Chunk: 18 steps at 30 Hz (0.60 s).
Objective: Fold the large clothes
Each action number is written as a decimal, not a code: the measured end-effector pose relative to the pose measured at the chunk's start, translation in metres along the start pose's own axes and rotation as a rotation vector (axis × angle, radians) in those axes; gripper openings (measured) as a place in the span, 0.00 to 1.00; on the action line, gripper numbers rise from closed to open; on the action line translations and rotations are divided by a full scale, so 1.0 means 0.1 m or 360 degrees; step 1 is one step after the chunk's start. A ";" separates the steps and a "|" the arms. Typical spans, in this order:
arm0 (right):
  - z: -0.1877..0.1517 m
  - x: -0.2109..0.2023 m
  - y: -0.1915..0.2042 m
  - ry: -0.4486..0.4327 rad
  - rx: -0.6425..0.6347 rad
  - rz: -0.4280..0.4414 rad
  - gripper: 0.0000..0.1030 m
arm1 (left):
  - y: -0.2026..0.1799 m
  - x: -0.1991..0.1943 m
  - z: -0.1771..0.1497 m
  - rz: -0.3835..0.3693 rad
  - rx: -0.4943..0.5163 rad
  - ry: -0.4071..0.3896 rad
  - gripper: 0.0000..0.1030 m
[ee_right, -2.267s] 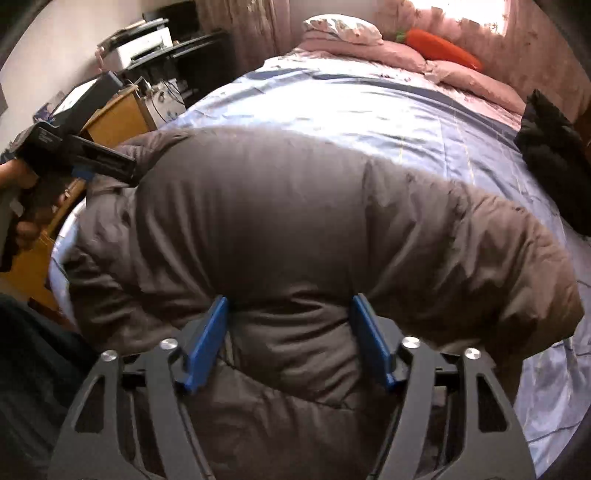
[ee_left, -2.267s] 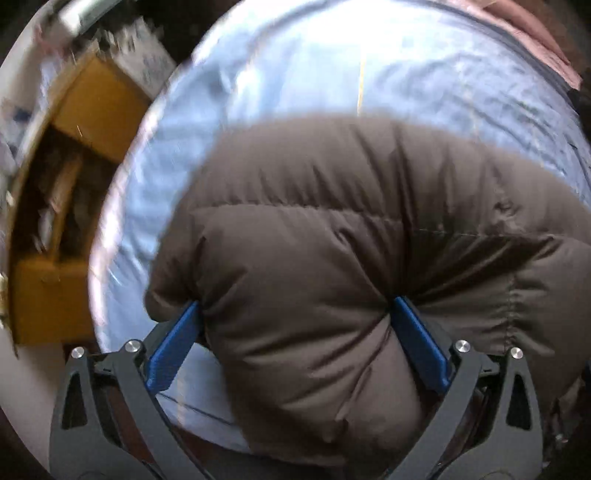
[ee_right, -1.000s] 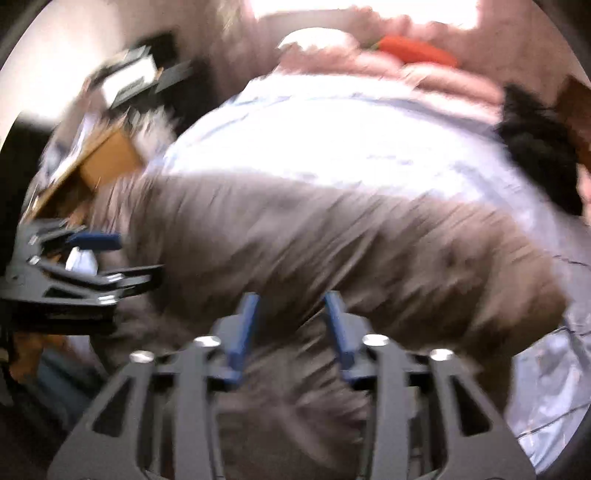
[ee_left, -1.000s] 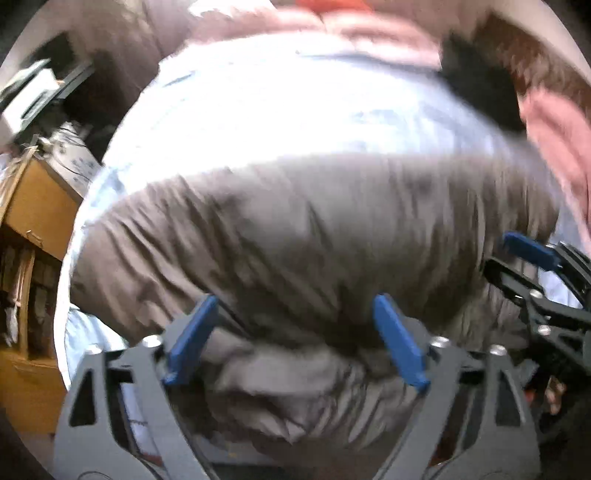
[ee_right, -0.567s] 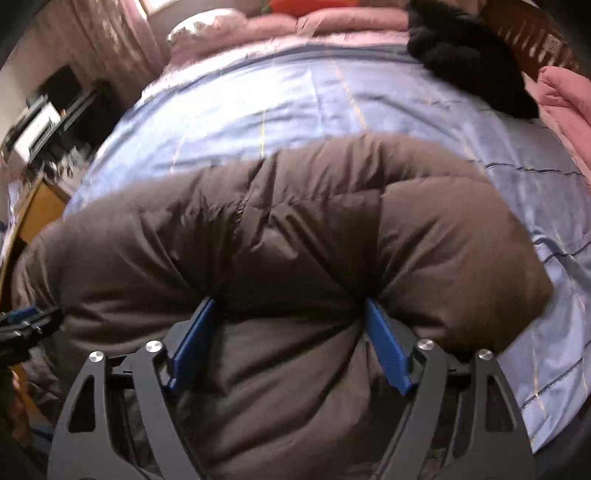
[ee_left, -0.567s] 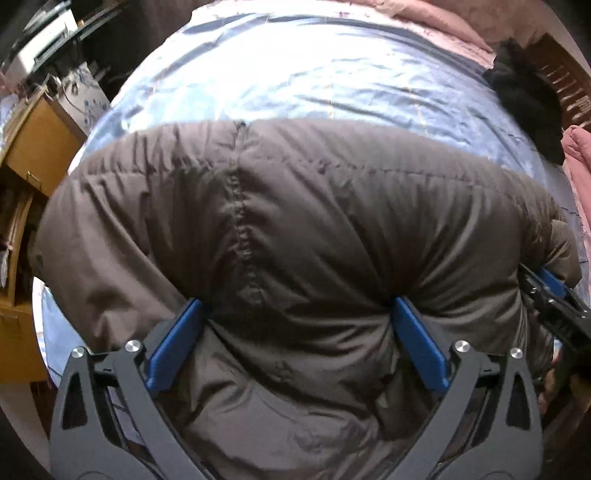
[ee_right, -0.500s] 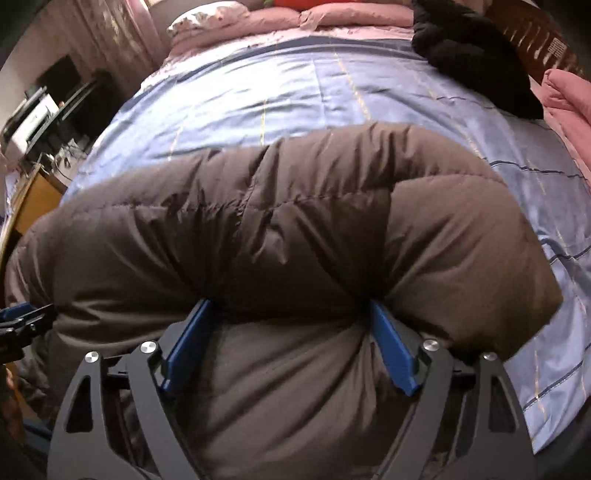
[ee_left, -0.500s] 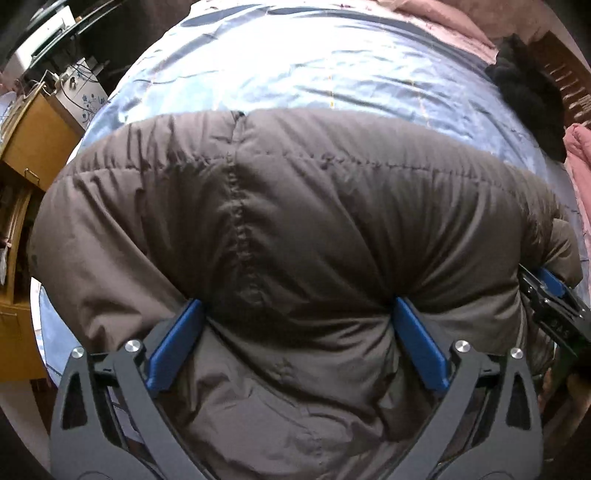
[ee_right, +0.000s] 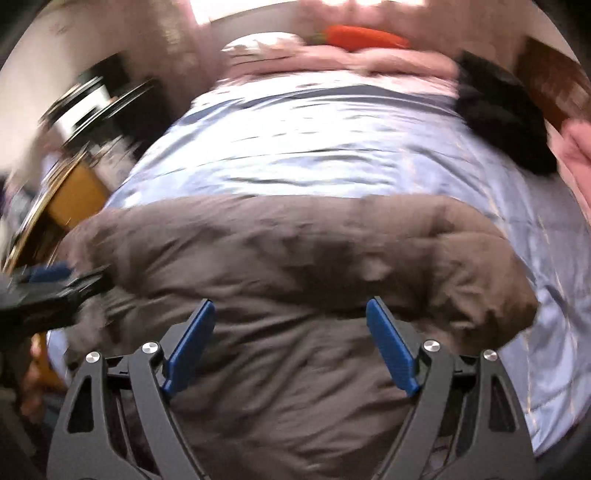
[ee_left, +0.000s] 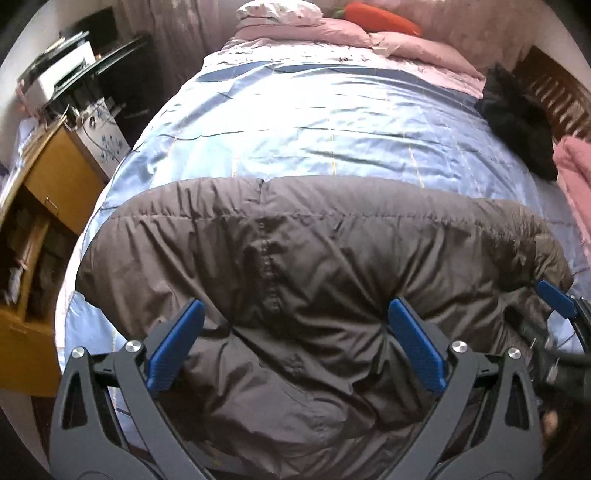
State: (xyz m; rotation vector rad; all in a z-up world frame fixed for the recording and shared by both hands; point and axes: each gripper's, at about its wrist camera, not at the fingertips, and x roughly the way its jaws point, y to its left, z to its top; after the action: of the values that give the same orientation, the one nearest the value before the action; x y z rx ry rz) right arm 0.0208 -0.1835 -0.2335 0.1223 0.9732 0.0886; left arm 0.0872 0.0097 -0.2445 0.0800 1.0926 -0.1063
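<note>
1. Both cameras have tipped up since half a second ago: the pillows and the orange carrot-shaped cushion [ee_left: 378,20] now show at the top of the frame, and the jacket [ee_left: 314,266] fills less of it.
2. The left claw [ee_left: 291,343] stands at its widest, blue pads clear of the cloth on either side of a puffed bulge; nothing is pinched. The right claw [ee_right: 290,343] has just been opening, and the jacket lies between its pads without being squeezed, so far as the blurred picture shows.
3. The jacket sits at the near end of the bed [ee_left: 314,122], a folded brown bundle across the lower half of both views, its far edge a rounded fold.
4. My reading: this is the let-go after a fold. To do it well, draw both claws straight back and up so the pads do not snag and drag the top layer open, then press the bundle flat.
5. The jacket is quilted, stitched in channels, slightly shiny, and springy; it will likely puff back.
6. The bed cover is smooth, glossy pale blue with thin stripes. A black garment [ee_left: 513,118] lies at the upper right, and a yellow wooden cabinet [ee_left: 55,177] stands at the left edge.
</note>
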 end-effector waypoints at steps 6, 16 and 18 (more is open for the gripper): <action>-0.28 0.47 0.30 0.0215 -0.0139 -0.0043 0.88 | -0.10 0.44 -0.10 0.0096 0.0033 0.0202 0.98; -0.37 -0.30 0.12 -0.0042 -0.0011 -0.0003 0.88 | 0.04 -0.26 -0.44 0.0057 -0.0103 -0.0134 0.98; -0.50 -0.32 0.12 -0.0033 0.0004 0.0004 0.88 | 0.05 -0.26 -0.59 0.0075 -0.0143 -0.0123 0.98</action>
State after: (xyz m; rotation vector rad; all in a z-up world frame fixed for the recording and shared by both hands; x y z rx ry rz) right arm -0.0387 -0.1728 -0.2334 0.1266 0.9528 0.0884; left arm 0.0238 0.0228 -0.2486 0.0207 1.0160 -0.0177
